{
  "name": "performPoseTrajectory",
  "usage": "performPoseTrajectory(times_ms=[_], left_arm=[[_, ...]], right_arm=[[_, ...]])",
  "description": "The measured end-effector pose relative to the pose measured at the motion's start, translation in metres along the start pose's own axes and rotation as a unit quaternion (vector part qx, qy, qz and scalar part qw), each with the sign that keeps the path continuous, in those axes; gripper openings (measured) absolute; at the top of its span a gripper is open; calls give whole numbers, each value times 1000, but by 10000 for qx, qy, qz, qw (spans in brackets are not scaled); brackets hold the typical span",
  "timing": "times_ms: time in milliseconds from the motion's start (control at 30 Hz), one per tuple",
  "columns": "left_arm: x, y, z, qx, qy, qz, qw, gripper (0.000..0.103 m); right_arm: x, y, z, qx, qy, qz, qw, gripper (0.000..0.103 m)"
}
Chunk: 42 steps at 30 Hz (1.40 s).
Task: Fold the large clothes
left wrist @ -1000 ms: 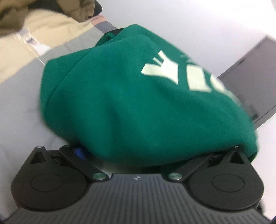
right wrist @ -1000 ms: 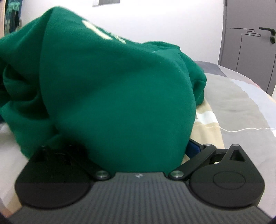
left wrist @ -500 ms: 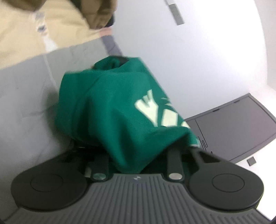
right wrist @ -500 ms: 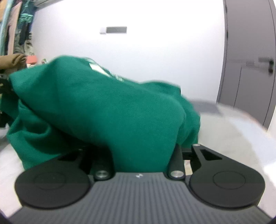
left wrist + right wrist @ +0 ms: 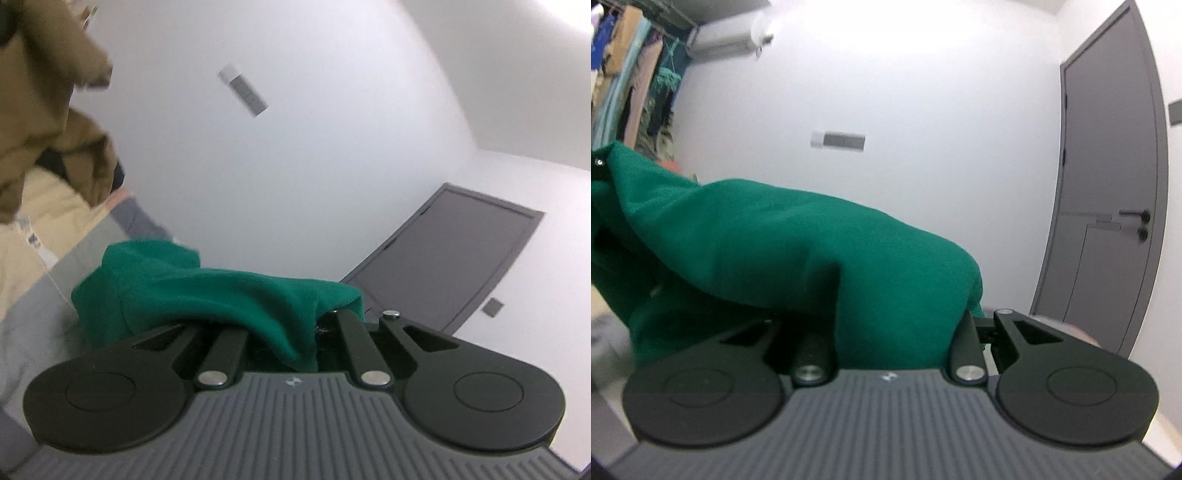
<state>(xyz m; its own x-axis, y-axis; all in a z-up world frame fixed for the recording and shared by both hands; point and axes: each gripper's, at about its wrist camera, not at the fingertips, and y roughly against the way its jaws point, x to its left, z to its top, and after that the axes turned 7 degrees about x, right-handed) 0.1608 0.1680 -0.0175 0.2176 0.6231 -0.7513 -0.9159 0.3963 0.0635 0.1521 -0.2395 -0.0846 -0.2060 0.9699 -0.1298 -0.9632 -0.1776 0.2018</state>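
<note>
Right wrist view: white wall (image 5: 923, 92) and grey door (image 5: 1108, 184) fill the background, w/ open air above the cloth. Green sweatshirt (image 5: 798, 258) drapes over the right gripper (image 5: 892, 332), jaws closed on a fold. Left wrist view: sweatshirt (image 5: 207, 295) bunched in the left gripper (image 5: 291, 343), clamped likewise; its far edge hangs above the grey bedcover (image 5: 29, 325). Brown garment (image 5: 40, 110) upper left.
</note>
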Motion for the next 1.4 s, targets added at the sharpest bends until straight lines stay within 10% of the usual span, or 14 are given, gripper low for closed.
performPoseTrajectory(times_ms=[367, 633, 900, 1067, 1400], left_arm=[[-54, 109, 0, -299, -557, -742, 9952, 7], [-16, 51, 3, 1147, -309, 641, 9909, 8], [43, -15, -16, 2010, -158, 1283, 9710, 8], [85, -73, -21, 2123, -72, 1479, 9659, 12], [99, -82, -28, 2074, 122, 1591, 9651, 26]], right_arm=[[-39, 87, 51, -693, -57, 428, 9967, 25], [-53, 20, 62, 1283, -433, 1089, 9848, 28], [-66, -71, -15, 3109, -1879, 1528, 9191, 34], [-63, -104, -58, 3456, -2321, 1634, 8944, 31], [-64, -97, -64, 3220, -2918, 1677, 8849, 42]])
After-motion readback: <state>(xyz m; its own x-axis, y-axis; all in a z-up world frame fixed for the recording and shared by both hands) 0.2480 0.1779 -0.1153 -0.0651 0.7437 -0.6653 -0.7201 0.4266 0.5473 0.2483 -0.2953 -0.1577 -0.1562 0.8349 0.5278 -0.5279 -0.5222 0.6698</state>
